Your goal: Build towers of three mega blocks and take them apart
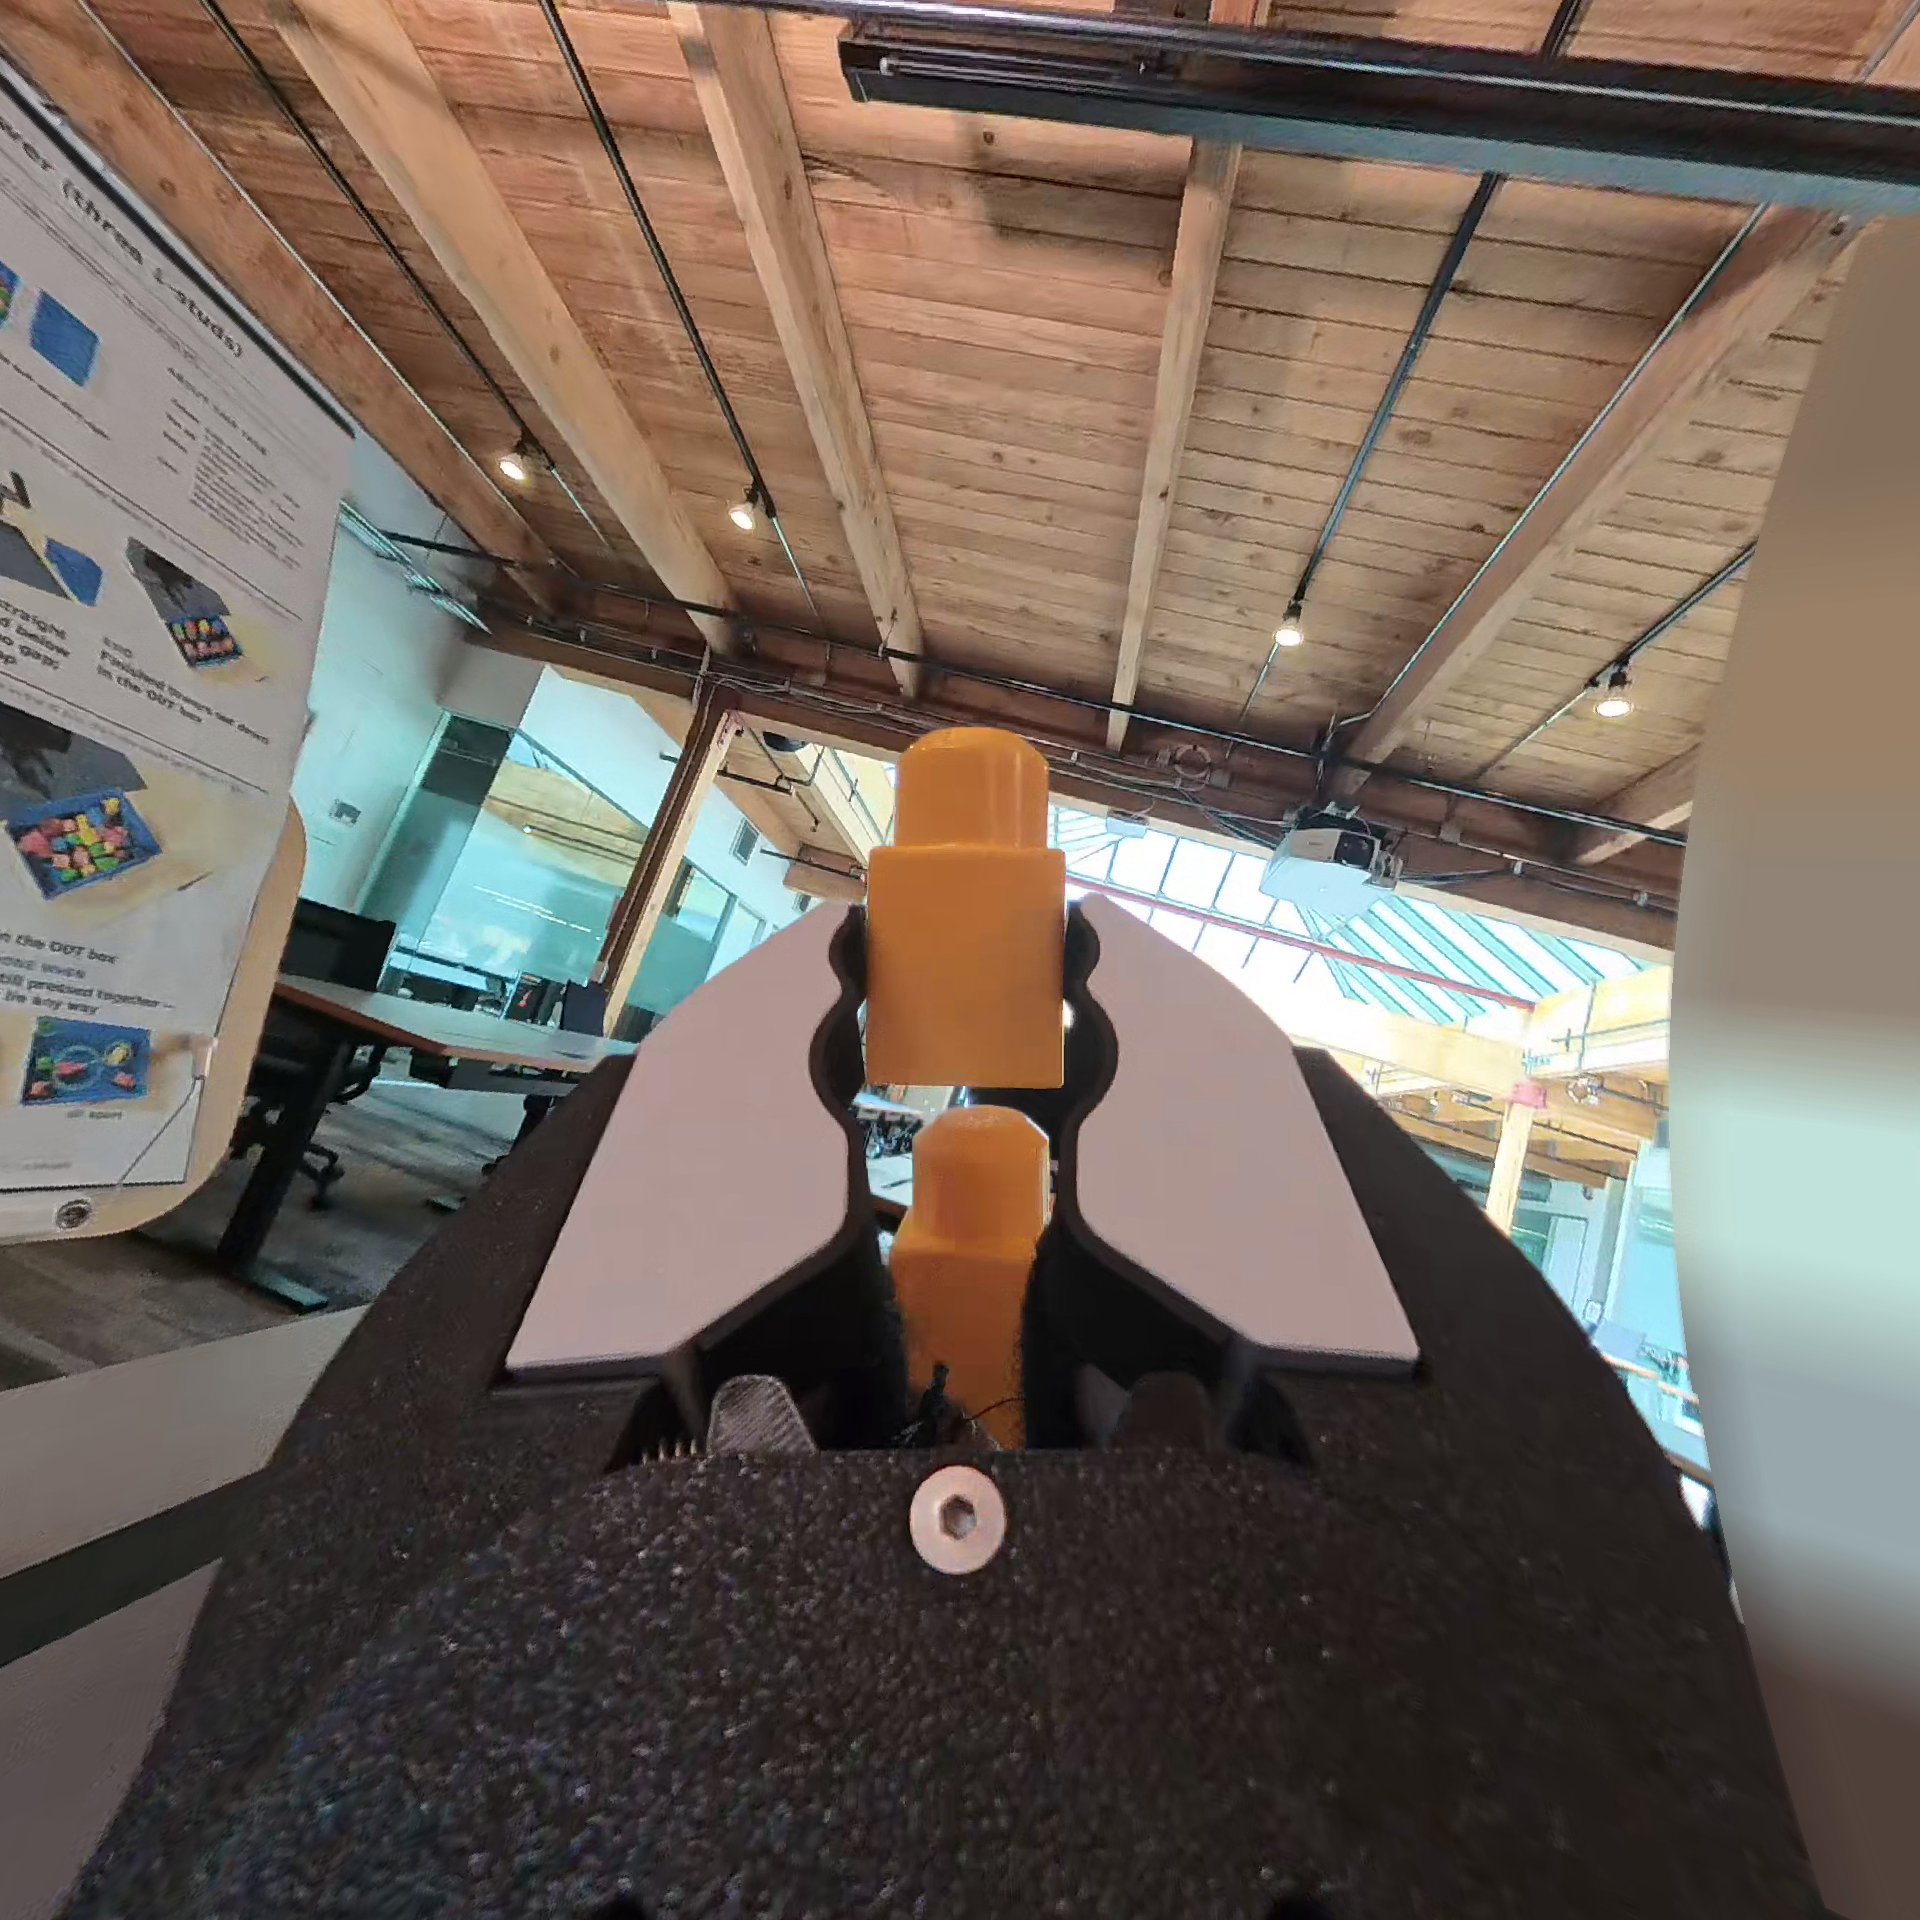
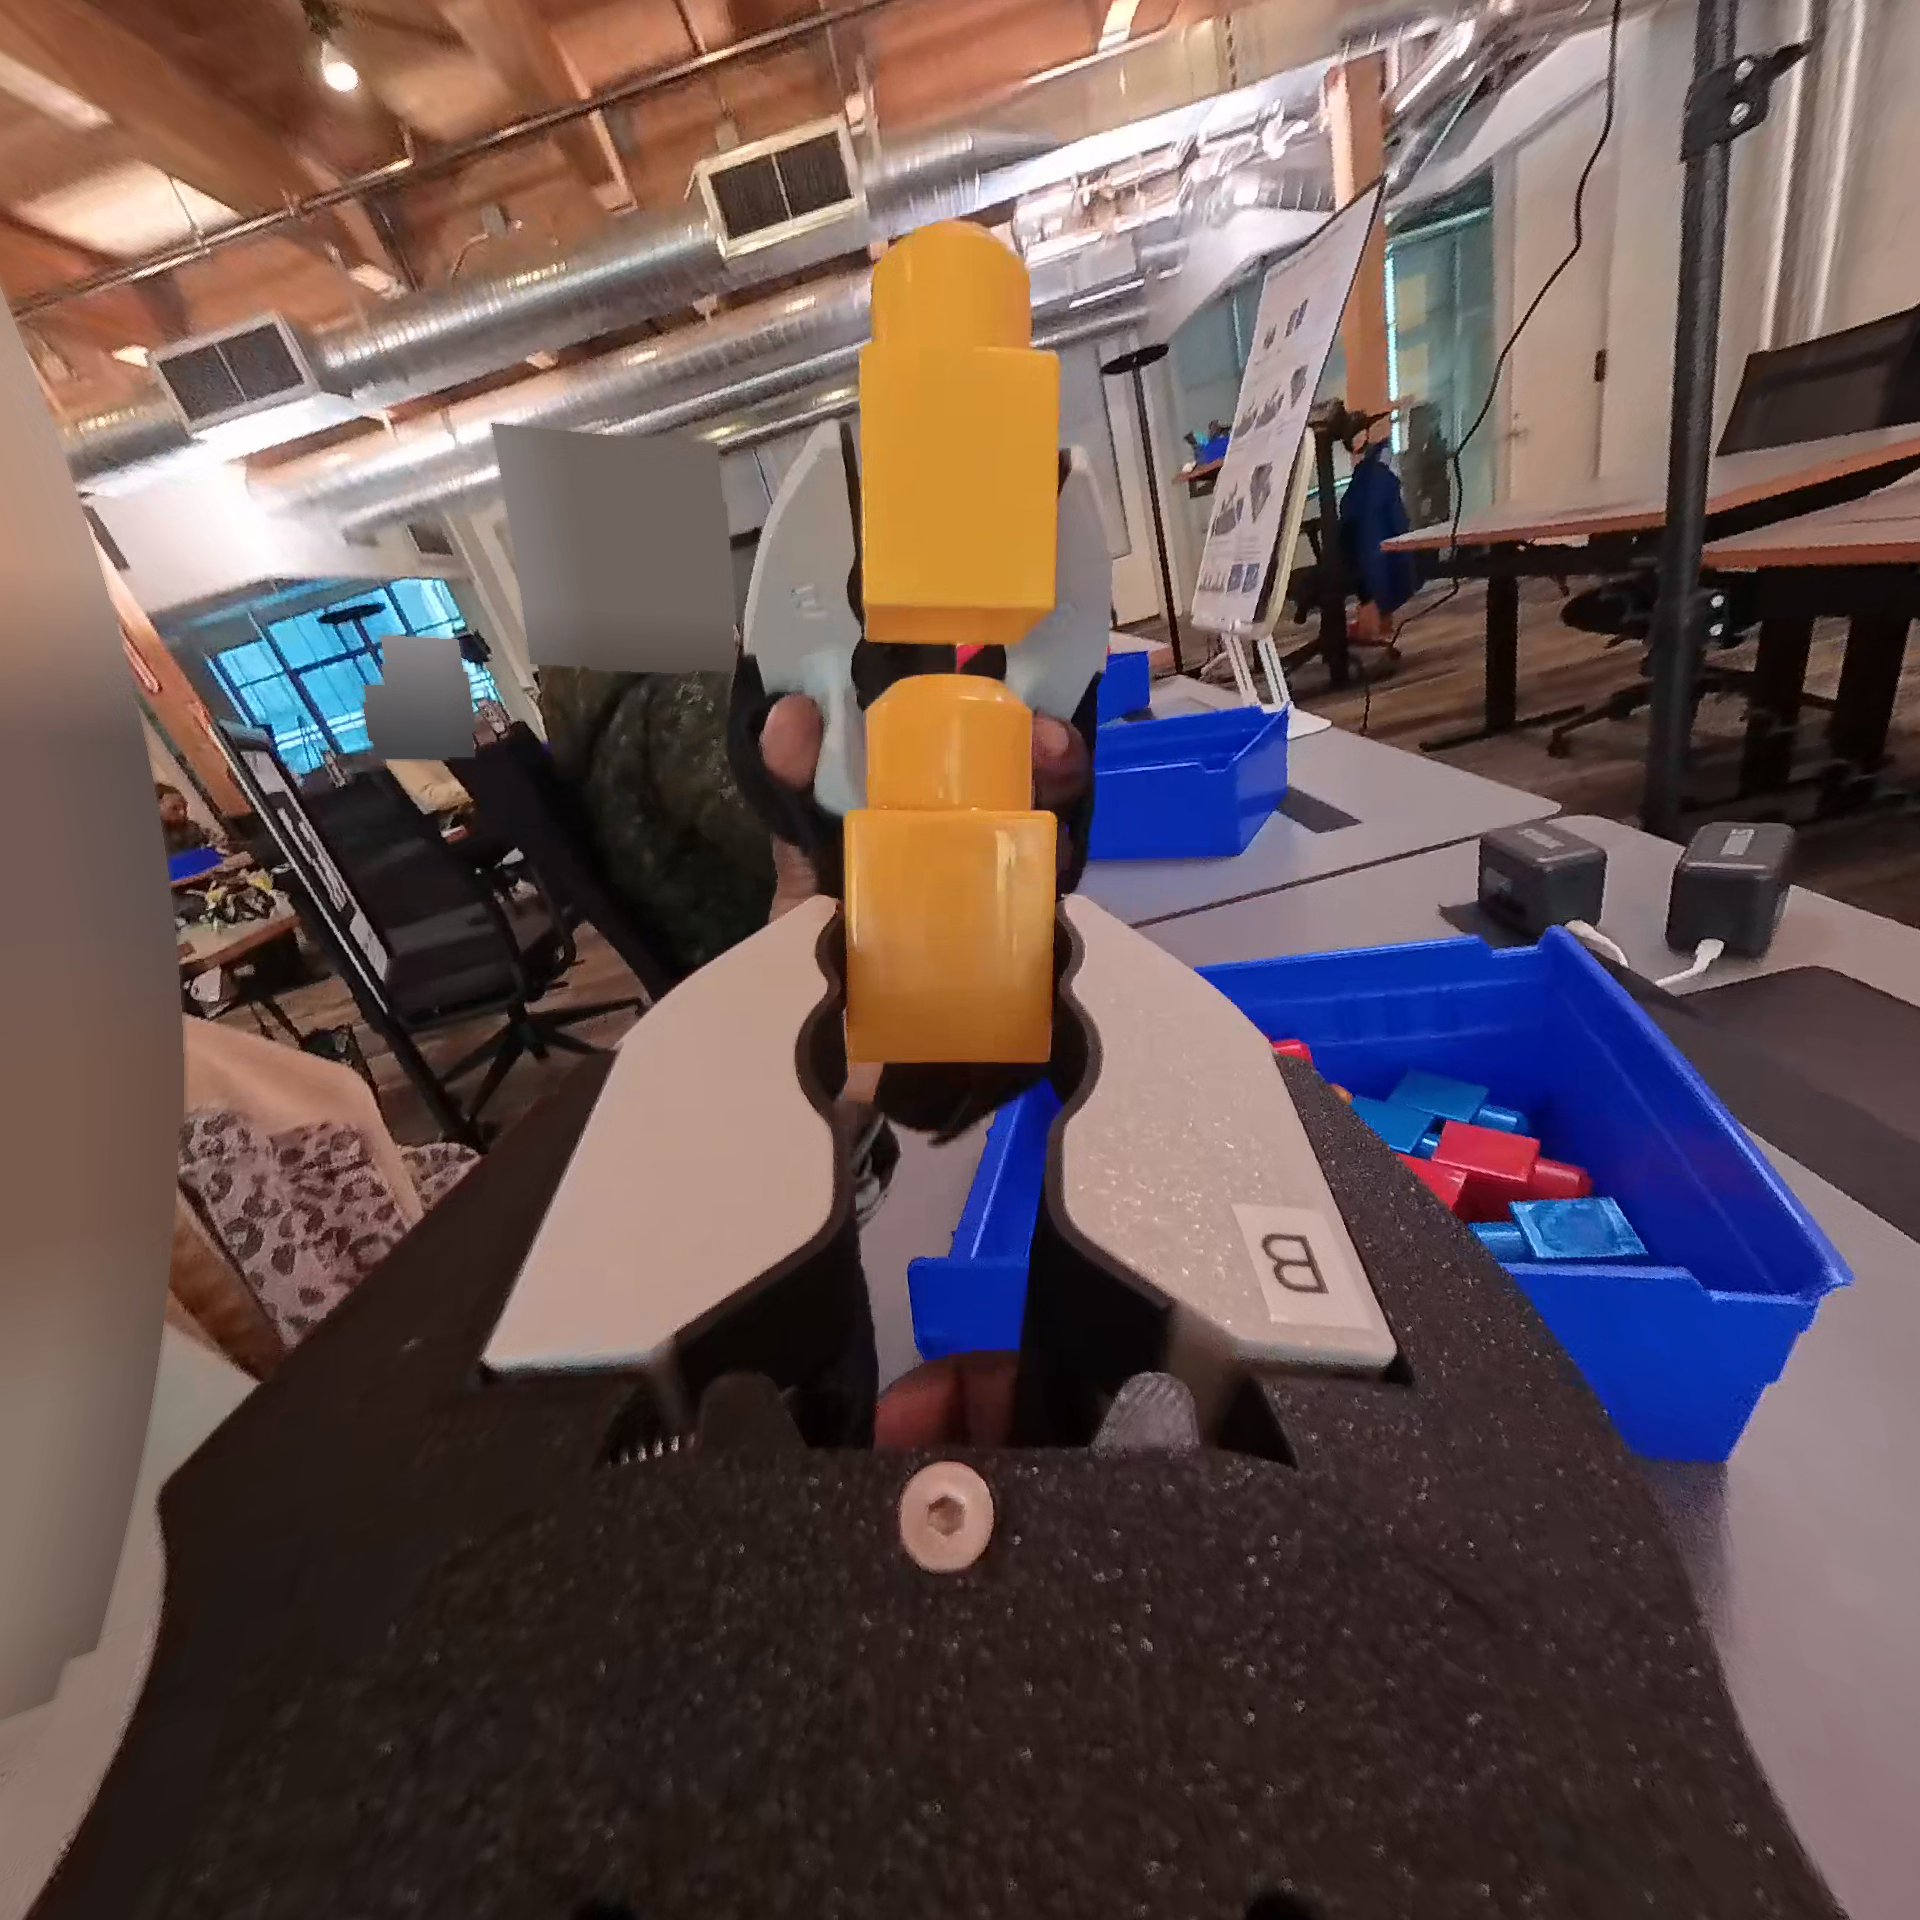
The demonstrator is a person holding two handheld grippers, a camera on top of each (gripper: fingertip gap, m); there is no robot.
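My left gripper [image 1: 966,935] is shut on an orange one-stud mega block [image 1: 966,977] and holds it stud up, high in the air. My right gripper [image 2: 951,925] is shut on a second orange block [image 2: 948,935], also stud up. In the right wrist view the left gripper [image 2: 956,457] holds its block [image 2: 961,499] directly above mine. A small gap shows between the lower block's stud and the upper block's base. The lower block also shows in the left wrist view [image 1: 966,1247], between the fingers.
A blue bin [image 2: 1662,1361] with several red and blue blocks [image 2: 1486,1164] sits on the grey table at right. A second blue bin [image 2: 1195,800] stands farther back. Two dark grey boxes [image 2: 1538,878] sit behind the near bin. An instruction poster [image 1: 135,623] stands at left. My right fingertips sit around 8 cm from my left ones.
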